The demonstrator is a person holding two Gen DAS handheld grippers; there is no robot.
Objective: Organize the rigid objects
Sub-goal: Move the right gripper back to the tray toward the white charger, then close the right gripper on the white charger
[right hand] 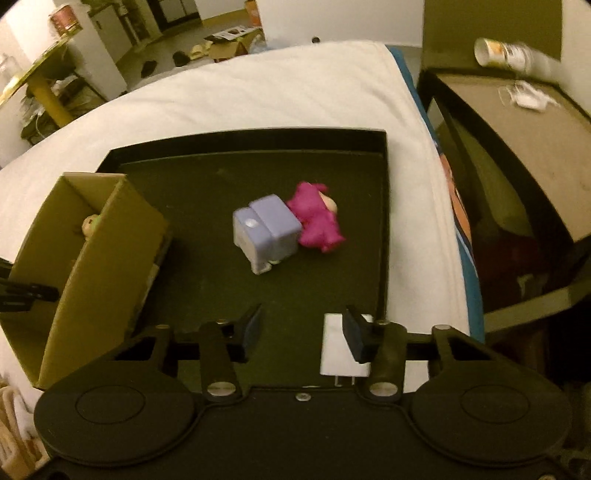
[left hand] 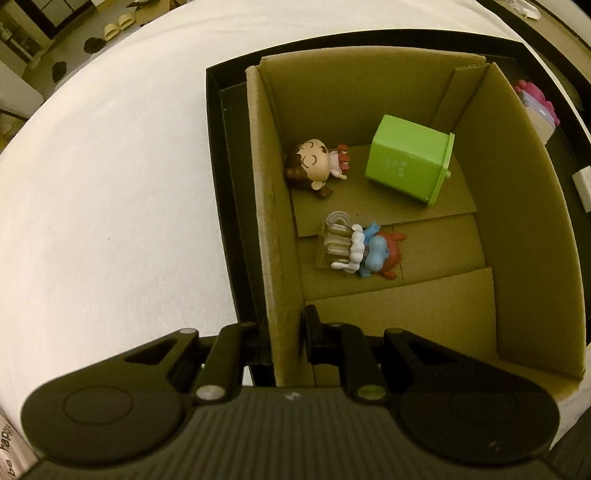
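Left wrist view is showing the left tongs [left hand: 282, 338] pinching the cardboard box [left hand: 517, 206] wall, keeping it steady. The right tongs [right hand: 301, 332] are gaping wide, nearing the purple block [right hand: 267, 232] on the tray [right hand: 207, 206].

three toys lie in the cardboard box [left hand: 517, 184]; a lavender block [right hand: 266, 232] touches a pink figure [right hand: 316, 221] on the black tray [right hand: 207, 192]

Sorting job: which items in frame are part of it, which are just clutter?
Job: cardboard box holding brown-haired figurine, green cube, blue-and-red figure; black tray with purple block, pink figurine; open right gripper.

Lying about: white charger, tipped cup, slippers.
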